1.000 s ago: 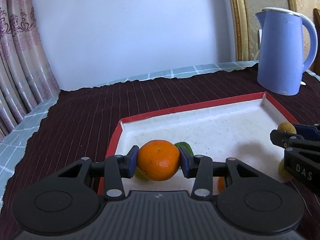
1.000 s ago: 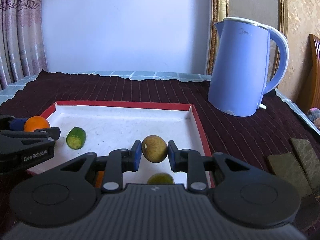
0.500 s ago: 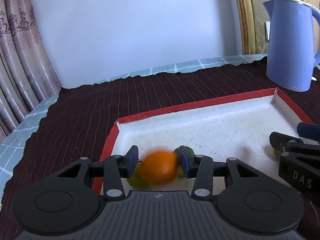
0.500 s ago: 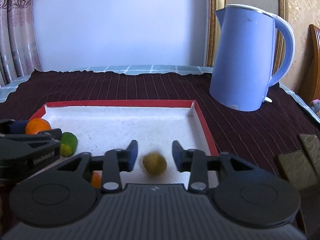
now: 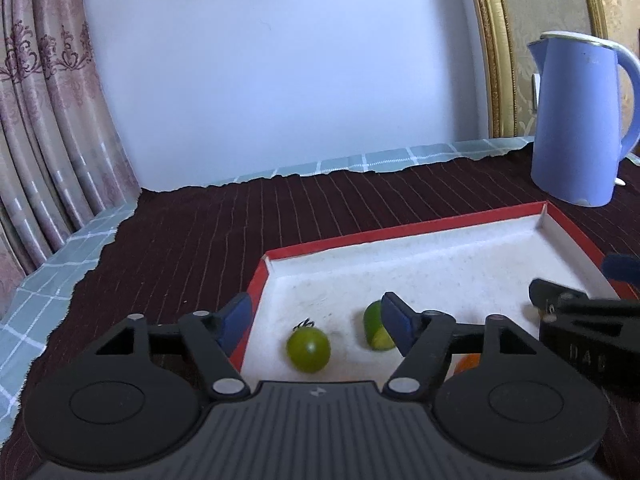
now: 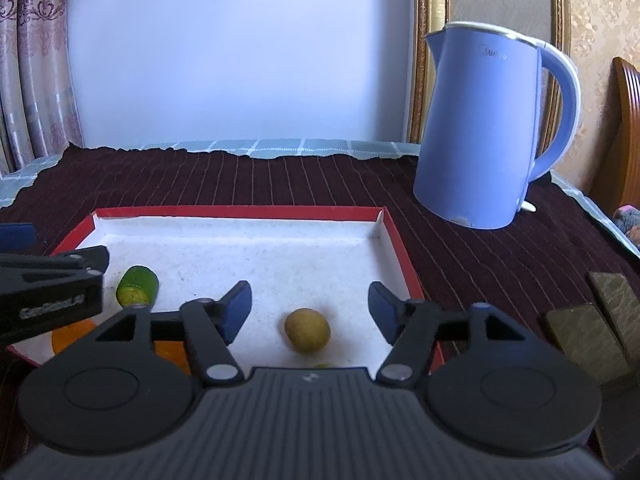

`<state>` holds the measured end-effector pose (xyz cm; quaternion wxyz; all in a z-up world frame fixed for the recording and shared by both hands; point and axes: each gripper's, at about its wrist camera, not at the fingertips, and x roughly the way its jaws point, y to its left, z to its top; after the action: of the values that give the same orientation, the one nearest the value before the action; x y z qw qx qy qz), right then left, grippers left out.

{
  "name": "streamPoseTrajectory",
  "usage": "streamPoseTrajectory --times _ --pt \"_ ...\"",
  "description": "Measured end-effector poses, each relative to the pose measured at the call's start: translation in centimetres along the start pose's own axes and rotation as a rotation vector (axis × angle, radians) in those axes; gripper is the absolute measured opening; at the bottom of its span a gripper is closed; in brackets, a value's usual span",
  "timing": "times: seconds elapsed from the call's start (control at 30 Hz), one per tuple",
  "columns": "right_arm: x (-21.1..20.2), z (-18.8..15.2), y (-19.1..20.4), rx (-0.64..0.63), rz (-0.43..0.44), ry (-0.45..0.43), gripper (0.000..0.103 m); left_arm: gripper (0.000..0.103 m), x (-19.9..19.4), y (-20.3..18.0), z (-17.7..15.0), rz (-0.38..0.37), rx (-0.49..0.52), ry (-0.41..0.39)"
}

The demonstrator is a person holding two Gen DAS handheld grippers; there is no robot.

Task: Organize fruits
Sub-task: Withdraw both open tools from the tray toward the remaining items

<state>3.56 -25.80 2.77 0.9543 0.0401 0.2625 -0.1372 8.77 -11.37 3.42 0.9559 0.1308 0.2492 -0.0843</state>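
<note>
Both black plastic claws w/ blue pads gape wide, gripping nothing: left claw over a smooth round green fruit, right claw over a dull tan oval fruit. All lie in the red-rimmed tray w/ speckled white floor. Orange fruit mostly hidden behind claw bodies. Ribbed maroon cloth covers counter.

Blue kettle upright on dark striped cloth.
</note>
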Motion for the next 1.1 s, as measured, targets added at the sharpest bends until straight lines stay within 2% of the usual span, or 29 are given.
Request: streamPoseTrajectory --times 0.07,0.2,0.3,0.37,0.47,0.6,0.77,0.97,1.03,1.1 --pt "-0.5 -0.1 0.0 0.0 0.0 -0.009 0.073 0.071 -0.8 0.5 -0.6 -0.004 0.001 -0.009" --pt "-2.2 -0.6 0.1 0.007 -0.033 -0.051 0.103 0.071 -2.6 1.8 -2.0 -0.016 -0.011 -0.023" --pt "-3.9 -1.0 0.1 0.022 -0.065 -0.059 0.103 0.071 -3.9 3.1 -3.1 -0.039 -0.027 -0.036" --pt "-5.0 -1.6 -0.1 0.033 -0.053 -0.045 0.103 0.071 -4.8 4.2 -4.0 -0.063 -0.049 -0.049" --pt "-6.8 -3.2 -0.5 0.062 -0.007 -0.039 0.103 0.075 -5.8 5.3 -5.2 -0.101 -0.078 -0.064" --pt "-8.9 -6.2 -0.7 0.095 0.09 -0.034 0.103 0.076 -6.8 6.1 -7.1 -0.154 -0.075 -0.072" --pt "-10.1 -8.7 0.8 0.019 0.24 0.001 0.103 0.076 -7.1 6.6 -8.9 -0.101 -0.074 -0.11" --pt "-11.2 -9.8 4.7 -0.149 0.191 -0.004 0.102 0.076 -5.5 7.3 -10.5 -0.06 -0.1 -0.082" --pt "-11.1 -9.8 5.5 -0.162 0.211 0.022 0.089 0.076 -5.3 7.5 -10.7 -0.058 -0.108 -0.075" --pt "-10.8 -9.7 6.0 -0.154 0.233 0.055 0.086 0.076 -5.4 7.8 -10.8 -0.073 -0.122 -0.083"
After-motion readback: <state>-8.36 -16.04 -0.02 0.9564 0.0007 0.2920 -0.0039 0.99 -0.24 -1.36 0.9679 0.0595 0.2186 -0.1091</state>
